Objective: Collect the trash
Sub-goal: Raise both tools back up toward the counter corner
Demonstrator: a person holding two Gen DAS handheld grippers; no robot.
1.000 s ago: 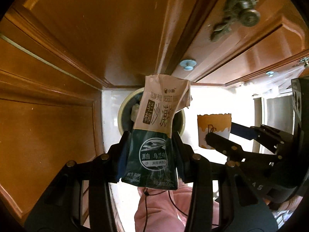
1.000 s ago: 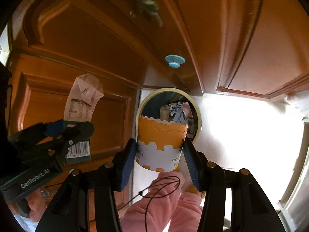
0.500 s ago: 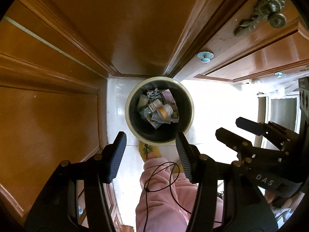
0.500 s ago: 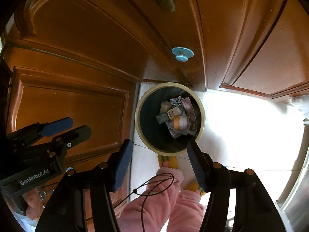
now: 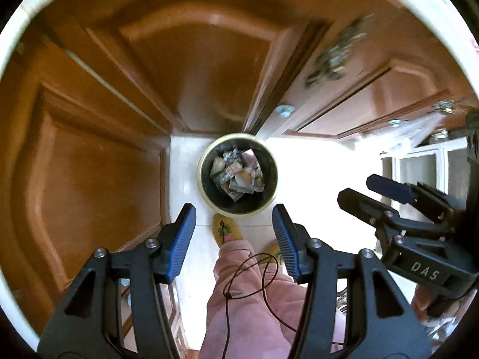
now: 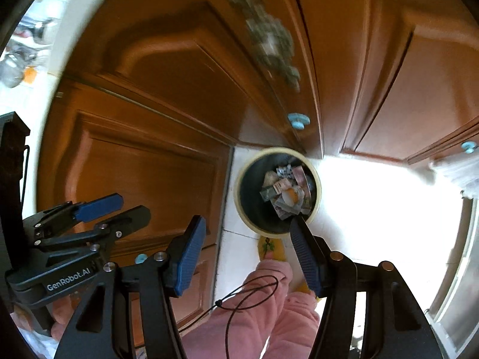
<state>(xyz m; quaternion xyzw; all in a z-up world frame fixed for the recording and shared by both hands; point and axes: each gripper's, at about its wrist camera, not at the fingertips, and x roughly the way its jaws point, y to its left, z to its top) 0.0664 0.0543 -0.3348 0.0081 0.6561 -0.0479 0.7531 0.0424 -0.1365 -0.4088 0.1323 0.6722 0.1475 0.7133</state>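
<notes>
I have both grippers above the round bin (image 5: 238, 173), which stands on the white floor (image 5: 314, 179) in the corner of the wooden cabinets (image 5: 89, 179). The trash (image 5: 236, 173) lies inside the bin (cartons, wrappers, a paper cup). My left gripper (image 5: 235, 239) has its fingers apart with nothing between them. My right gripper (image 6: 248, 251) is likewise spread and empty.

Below the left gripper (image 5: 233, 233), blue ribbed pads on black arms, a cream-rimmed, dark-walled bin (image 5: 206, 185) is showing mixed grey, pink and orange trash (image 5: 238, 175). Orange-brown cabinet doors (image 5: 89, 179) are glowing around it. Yellow slippers (image 5: 225, 232), green motif; pink trousers (image 5: 254, 299).
</notes>
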